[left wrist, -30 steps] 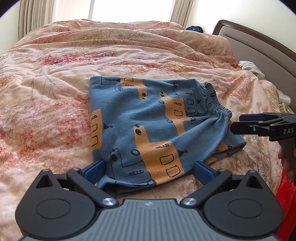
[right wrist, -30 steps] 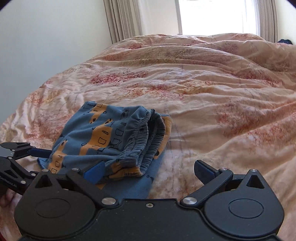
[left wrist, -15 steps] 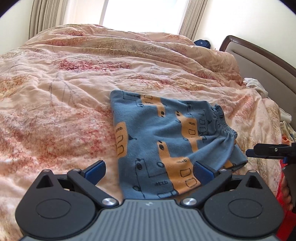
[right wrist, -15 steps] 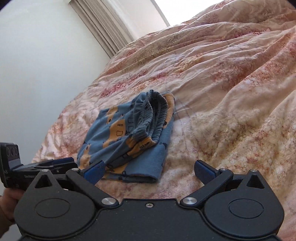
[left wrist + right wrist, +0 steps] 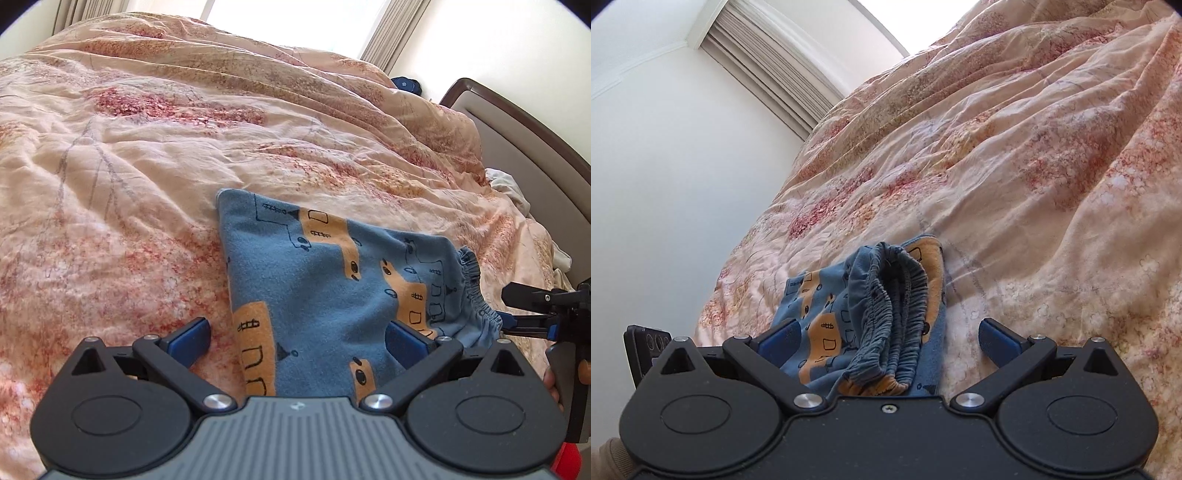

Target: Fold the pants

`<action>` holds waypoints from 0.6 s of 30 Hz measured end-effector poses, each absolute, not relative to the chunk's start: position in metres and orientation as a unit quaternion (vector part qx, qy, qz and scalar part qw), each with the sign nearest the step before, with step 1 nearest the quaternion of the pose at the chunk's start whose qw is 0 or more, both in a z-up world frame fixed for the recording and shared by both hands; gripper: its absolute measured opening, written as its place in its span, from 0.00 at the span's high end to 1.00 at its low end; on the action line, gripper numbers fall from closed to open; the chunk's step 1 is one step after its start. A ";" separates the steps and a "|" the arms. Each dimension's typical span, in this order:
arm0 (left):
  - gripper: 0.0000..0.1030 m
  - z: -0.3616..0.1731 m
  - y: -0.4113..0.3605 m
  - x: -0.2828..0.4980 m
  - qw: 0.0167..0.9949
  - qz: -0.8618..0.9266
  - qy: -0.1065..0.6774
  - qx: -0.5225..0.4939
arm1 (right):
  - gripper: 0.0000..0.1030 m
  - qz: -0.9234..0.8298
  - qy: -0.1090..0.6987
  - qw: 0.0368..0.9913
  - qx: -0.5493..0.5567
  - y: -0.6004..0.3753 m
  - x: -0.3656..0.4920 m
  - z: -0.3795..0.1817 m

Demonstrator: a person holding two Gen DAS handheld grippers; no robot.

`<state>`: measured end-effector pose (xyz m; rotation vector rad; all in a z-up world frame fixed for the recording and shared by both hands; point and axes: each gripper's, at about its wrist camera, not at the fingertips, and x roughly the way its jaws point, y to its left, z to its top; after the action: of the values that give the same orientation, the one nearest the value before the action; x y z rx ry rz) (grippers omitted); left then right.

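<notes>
The blue fleece pants with orange vehicle prints point(image 5: 332, 295) lie folded into a compact slab, lower centre of the left wrist view, resting on the rumpled peach floral quilt point(image 5: 147, 147). In the right wrist view the gathered elastic waistband point(image 5: 886, 314) sits dead centre, layers stacked and puffing up a little (not quite flat).

The left gripper point(image 5: 297, 339) hovers at the near edge with its blue pads spread wide, nothing between them but air and cloth below. The right gripper point(image 5: 888, 339) faces the waistband end, jaws likewise apart, gripping nothing; it also shows at the right edge of the left view point(image 5: 532, 310).

My read: the folding looks nearly done. The next move would be either pinching the waistband end for one more fold or pressing the stack flat, and that wants both jaws low on the cloth edge.
</notes>
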<state>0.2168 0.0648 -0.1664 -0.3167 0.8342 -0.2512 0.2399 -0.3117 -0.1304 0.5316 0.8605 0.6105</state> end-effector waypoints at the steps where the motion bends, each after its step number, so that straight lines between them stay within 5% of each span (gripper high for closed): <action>1: 0.00 -0.168 0.065 0.218 0.893 -0.124 0.403 -0.154 | 0.01 0.289 0.406 0.829 0.255 -0.312 0.242 -0.133; 18: 0.01 -0.175 0.062 0.226 0.888 -0.147 0.403 -0.166 | 0.01 0.323 0.414 0.815 0.245 -0.296 0.256 -0.148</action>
<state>0.2256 0.0620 -0.1755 -0.3450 0.8365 -0.3062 0.2555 -0.2963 -0.1478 0.5224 0.8828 0.6882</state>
